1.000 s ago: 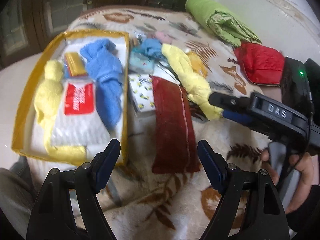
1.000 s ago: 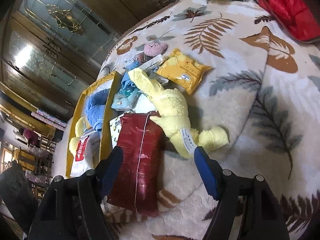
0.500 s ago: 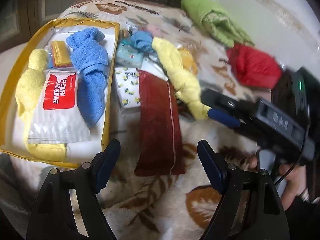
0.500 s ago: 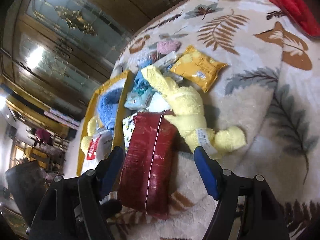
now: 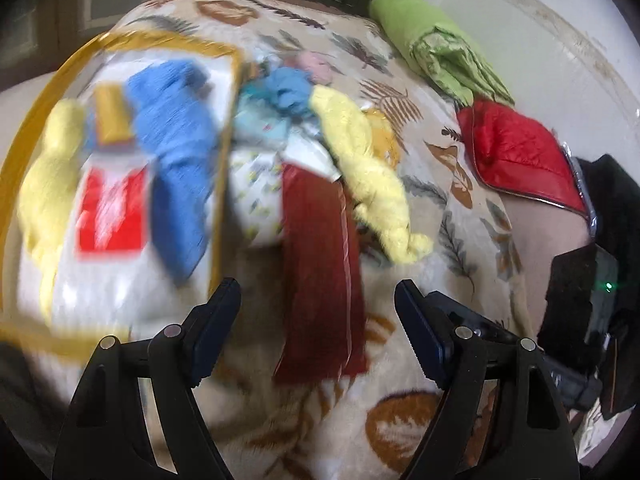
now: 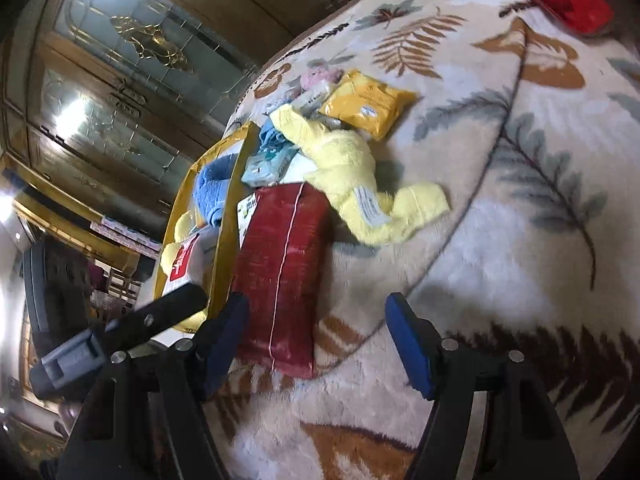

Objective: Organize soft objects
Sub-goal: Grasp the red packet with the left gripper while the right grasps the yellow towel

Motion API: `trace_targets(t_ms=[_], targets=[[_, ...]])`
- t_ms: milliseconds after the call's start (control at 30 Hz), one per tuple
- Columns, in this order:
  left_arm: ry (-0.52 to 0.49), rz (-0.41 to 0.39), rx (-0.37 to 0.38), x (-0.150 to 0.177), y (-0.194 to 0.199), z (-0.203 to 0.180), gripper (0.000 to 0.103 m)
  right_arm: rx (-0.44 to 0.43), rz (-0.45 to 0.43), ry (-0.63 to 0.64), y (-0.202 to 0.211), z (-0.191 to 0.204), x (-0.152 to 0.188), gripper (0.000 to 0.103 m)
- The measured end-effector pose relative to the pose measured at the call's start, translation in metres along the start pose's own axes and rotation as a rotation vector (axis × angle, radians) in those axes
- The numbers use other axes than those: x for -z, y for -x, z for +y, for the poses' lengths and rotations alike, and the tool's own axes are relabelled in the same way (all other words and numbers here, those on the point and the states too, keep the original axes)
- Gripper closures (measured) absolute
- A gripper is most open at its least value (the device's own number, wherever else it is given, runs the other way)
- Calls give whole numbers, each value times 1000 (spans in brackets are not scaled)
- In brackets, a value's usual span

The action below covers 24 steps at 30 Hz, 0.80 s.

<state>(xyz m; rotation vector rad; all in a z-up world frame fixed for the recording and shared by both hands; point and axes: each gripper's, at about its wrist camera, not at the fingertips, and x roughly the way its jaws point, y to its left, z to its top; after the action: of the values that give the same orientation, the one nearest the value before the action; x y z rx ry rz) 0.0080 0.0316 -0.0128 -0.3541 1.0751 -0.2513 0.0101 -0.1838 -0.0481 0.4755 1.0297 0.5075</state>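
Since 0.5 s ago the right gripper [image 6: 316, 324] has pulled back off the yellow plush toy [image 6: 352, 176] toward the near end of the dark red pouch [image 6: 280, 268], and the left wrist view has swung, w/ heavy blur now on its left side. The red pouch [image 5: 320, 268] lies lengthwise on the leaf-print blanket [image 6: 500, 240], just right of the yellow-rimmed storage bag [image 5: 224, 184], its far end touching the plush toy [image 5: 372, 176]. Plush lies diagonally, white tag up, over a small pile: teal packet [image 6: 264, 164], white patterned packet [image 5: 256, 200], blue cloth [image 5: 288, 88], and an orange-yellow snack pack [image 6: 368, 104] beside its far side. Inside the bag: blue towel [image 5: 176, 160], red-and-white wipes pack [image 5: 112, 216], yellow soft item [image 5: 44, 184], small yellow pack [image 5: 112, 116]. Left gripper [image 5: 316, 320] is spread wide, nothing between the fingers, hanging over the pouch's near end. Right gripper also wide, holding nothing, above the blanket by the pouch's near corner; left gripper body shows at its lower left. Farther back: folded green cloth [image 5: 436, 48] and red padded item [image 5: 516, 152].
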Motion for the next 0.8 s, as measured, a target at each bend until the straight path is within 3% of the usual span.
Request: trace_targets(t_ms=[100, 167, 200, 233, 267, 333, 367, 433, 567, 700, 800], targets=[[-102, 104, -78, -24, -34, -19, 27, 58, -54, 24, 3, 1, -19, 33], [-120, 184, -111, -30, -60, -19, 53, 82, -76, 42, 0, 1, -39, 32], [-121, 192, -122, -29, -66, -18, 54, 89, -68, 46, -7, -1, -52, 32], [-119, 152, -99, -26, -64, -15, 59, 89, -50, 46, -16, -3, -62, 32], [-114, 111, -70, -21, -59, -11, 71, 84, -38, 44, -25, -5, -72, 32], [-52, 95, 39, -11, -49, 5, 82, 96, -11, 27, -48, -10, -86, 33], [-26, 92, 80, -7, -45, 13, 83, 85, 0, 11, -57, -13, -88, 35], [-6, 85, 100, -3, -35, 22, 85, 72, 36, 4, -70, -12, -85, 68], [9, 60, 163, -2, -23, 23, 88, 124, 50, 45, -67, -1, -67, 72], [36, 28, 254, -1, -5, 27, 88, 61, -21, -25, -27, -1, -54, 73], [40, -22, 272, 1, 20, 33, 88, 23, -67, -40, -2, 8, -46, 74]])
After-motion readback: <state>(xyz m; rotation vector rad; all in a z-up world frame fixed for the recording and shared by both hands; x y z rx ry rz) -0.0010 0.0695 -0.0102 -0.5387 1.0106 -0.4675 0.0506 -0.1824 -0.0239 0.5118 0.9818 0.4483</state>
